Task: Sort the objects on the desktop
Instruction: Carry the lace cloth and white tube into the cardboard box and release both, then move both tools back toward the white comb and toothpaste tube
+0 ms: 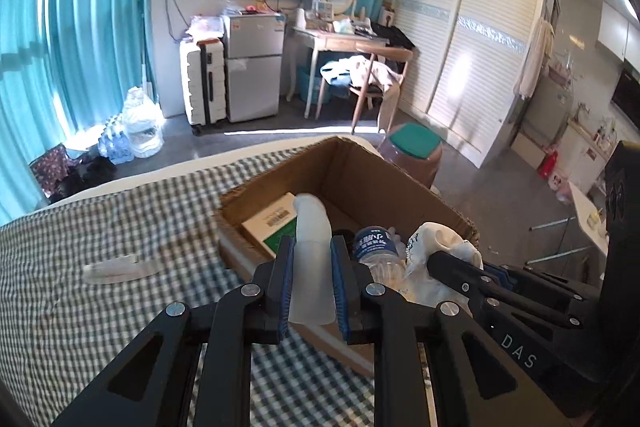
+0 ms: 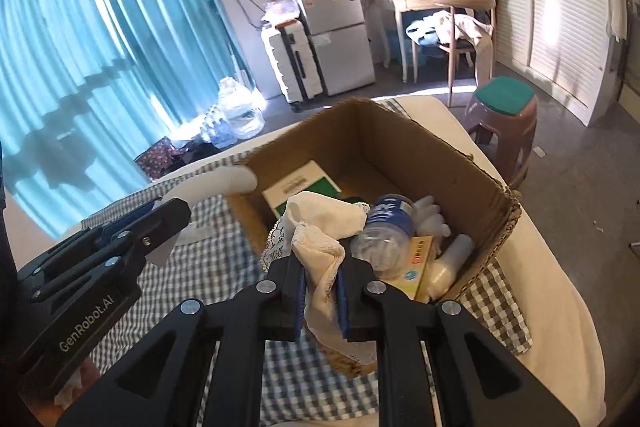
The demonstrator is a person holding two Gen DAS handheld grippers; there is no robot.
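My left gripper [image 1: 312, 247] is shut on a translucent white bottle-shaped tube [image 1: 313, 251] and holds it over the near rim of an open cardboard box [image 1: 360, 171]. My right gripper [image 2: 320, 263] is shut on a cream lace-edged cloth [image 2: 320, 227] and holds it over the same box [image 2: 400, 143]. In the box lie a green and white carton [image 2: 304, 183], a clear water bottle with a blue label [image 2: 384, 227], an orange and white packet [image 2: 416, 259] and white plastic pieces [image 2: 444, 263]. The left gripper also shows at the left of the right wrist view [image 2: 160, 223].
The box stands on a checked cloth [image 1: 100, 247] over a white surface. A flat clear plastic piece [image 1: 116, 269] lies on the cloth to the left. A brown stool with a green top [image 2: 502, 115] stands on the floor beyond the surface's right edge.
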